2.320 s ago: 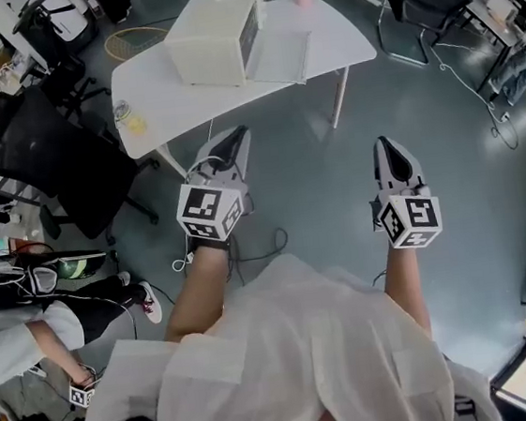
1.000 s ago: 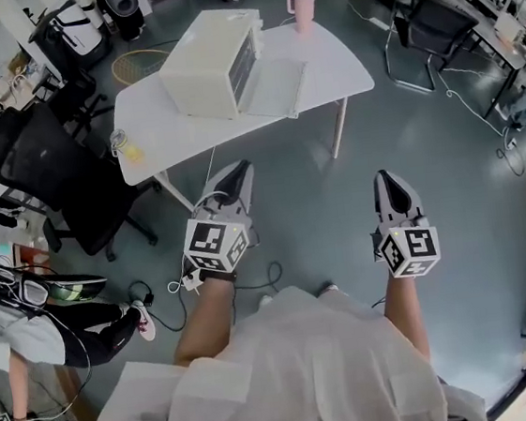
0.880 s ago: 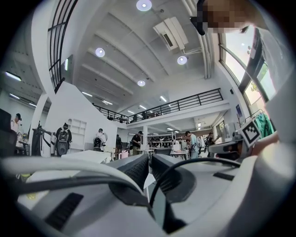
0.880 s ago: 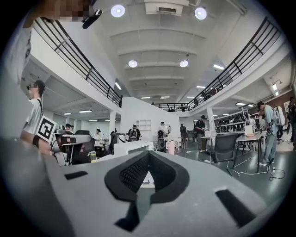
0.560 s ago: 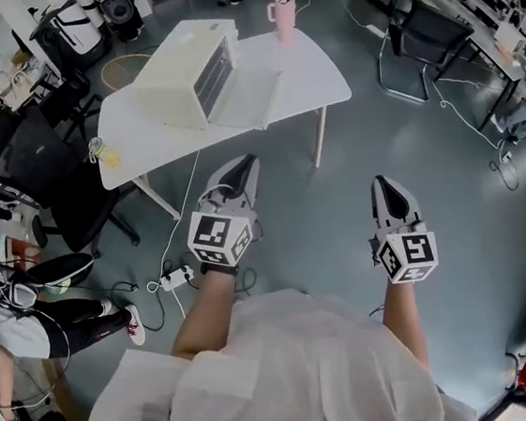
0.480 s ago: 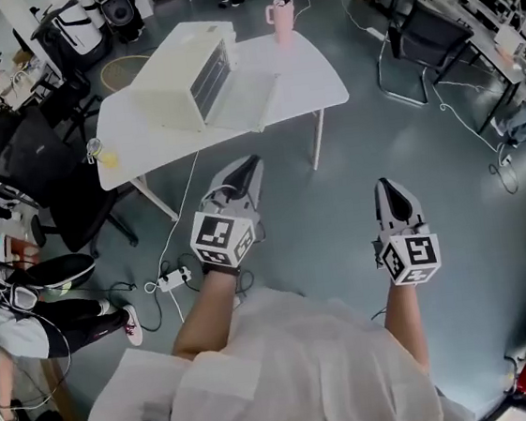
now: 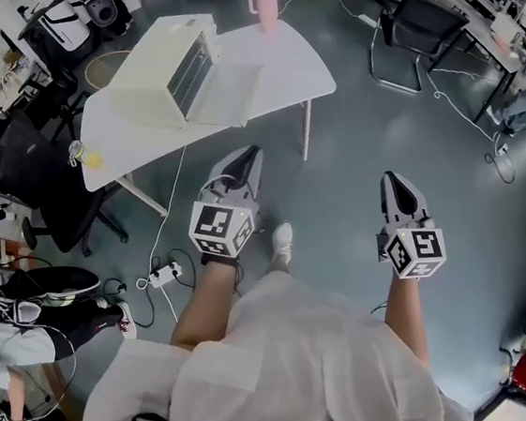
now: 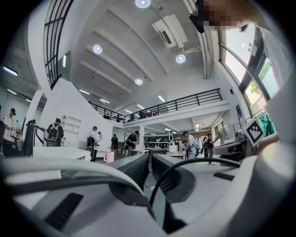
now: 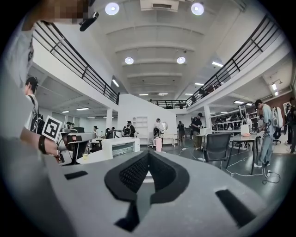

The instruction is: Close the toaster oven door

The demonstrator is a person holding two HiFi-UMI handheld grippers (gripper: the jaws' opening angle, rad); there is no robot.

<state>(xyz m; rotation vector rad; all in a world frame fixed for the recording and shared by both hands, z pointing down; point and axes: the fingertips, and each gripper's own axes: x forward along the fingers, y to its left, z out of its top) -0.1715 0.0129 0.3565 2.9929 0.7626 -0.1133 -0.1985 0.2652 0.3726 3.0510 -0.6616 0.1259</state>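
Note:
A cream toaster oven point(image 7: 155, 73) stands on the white table point(image 7: 294, 56) ahead and to the left. Its glass door point(image 7: 228, 94) lies folded down flat, open. In the right gripper view the toaster oven point(image 9: 119, 147) shows far off on the table point(image 9: 92, 157). My left gripper point(image 7: 249, 154) hangs over the floor just short of the table's near edge, jaws shut and empty. To the right, my right gripper point(image 7: 393, 179) is also shut on nothing, over bare floor. Both grippers point(image 8: 150, 157) point(image 9: 148, 156) point towards the table, well away from the oven.
A pink cup point(image 7: 265, 4) stands at the table's far end and a jar point(image 7: 81, 156) near its left corner. Black office chairs point(image 7: 13, 153) stand left, another chair point(image 7: 416, 19) at the upper right. A power strip point(image 7: 161, 276) and cables lie on the floor.
The table and oven have slid up and to the left in the head view as the person walks. A shoe now shows between the arms. Both grippers stay shut.

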